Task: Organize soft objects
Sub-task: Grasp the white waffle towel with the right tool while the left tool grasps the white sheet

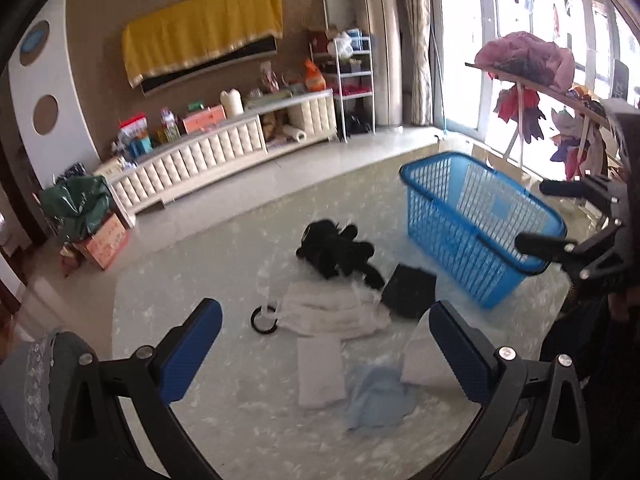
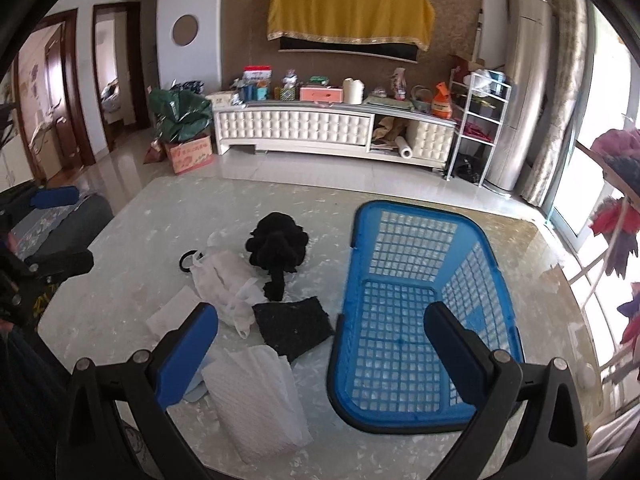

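Blue basket point(image 2: 416, 312) with a grid of holes, fluffy black toy point(image 2: 278, 246), dark speckled cloth point(image 2: 294, 326), white bumpy towel point(image 2: 256, 400), pale blue cloth point(image 1: 378, 400), blue finger pads point(image 1: 190, 354), yellow cover point(image 2: 350, 14) with gold trim

Home living room: TV cabinet point(image 2: 320, 130)

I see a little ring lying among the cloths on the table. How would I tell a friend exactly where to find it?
Start at the blue plastic basket on the marble-patterned table, then look left across the pile of cloths to its far side. There, touching the edge of the crumpled white cloth, lies the black hair tie. It is the only small ring-shaped thing; its neighbours are all cloths.
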A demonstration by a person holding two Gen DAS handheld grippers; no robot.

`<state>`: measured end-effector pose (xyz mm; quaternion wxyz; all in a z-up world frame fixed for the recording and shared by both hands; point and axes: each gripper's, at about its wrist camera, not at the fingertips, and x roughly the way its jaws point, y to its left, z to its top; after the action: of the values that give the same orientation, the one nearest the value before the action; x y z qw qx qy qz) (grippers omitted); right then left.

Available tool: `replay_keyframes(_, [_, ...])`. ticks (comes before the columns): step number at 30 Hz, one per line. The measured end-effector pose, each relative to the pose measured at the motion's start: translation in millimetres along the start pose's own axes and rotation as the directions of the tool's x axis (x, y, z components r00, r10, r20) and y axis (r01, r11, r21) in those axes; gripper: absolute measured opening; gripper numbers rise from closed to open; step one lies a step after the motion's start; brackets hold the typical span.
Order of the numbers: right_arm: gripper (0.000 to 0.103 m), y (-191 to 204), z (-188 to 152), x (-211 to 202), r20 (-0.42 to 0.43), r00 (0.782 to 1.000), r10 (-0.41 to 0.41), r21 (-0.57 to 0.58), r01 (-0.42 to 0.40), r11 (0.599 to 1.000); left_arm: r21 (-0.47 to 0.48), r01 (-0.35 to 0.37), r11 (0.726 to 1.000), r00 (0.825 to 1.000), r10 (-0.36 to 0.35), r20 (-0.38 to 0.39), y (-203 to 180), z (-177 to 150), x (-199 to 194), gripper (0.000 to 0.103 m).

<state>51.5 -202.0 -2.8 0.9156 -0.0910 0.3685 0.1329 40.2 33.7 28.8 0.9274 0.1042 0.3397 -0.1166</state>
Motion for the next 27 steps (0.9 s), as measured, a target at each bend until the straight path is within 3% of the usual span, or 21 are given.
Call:
replay_keyframes(7, [0.103, 28.6, 7.2, 25.8, -0.094, 0.993, 0.066, -0.090, -0.074, 0.993, 0.006, 0.034, 0.999, 0.993, -0.033, -0.114, 40.4, -13.8, 28.9, 0.103])
replay_keyframes(12, [0.103, 54.5, 5.7, 43.1, -0.168, 0.981, 0.101, -0.153, -0.127, 0.980, 0.000, 0.064, 0.998, 0.972, -0.063, -0.227, 55.5, -32.9, 55.9, 0.103])
replay_keyframes(20, [0.097, 80.1, -10.5, 74.5, -0.293, 0.949, 0.116, -0.189, -0.177, 0.966, 0.040, 0.034, 0.999, 0.958, -0.021, -0.285, 63.4, -53.1, 78.5, 0.103])
replay_keyframes(27, [0.088, 92.7, -36.0, 89.4, -0.357, 0.927, 0.114, -0.195, -0.194, 0.961, 0.042, 0.098, 0.994, 0.932, -0.077, -0.355, 64.0, -75.9, 100.3, 0.103])
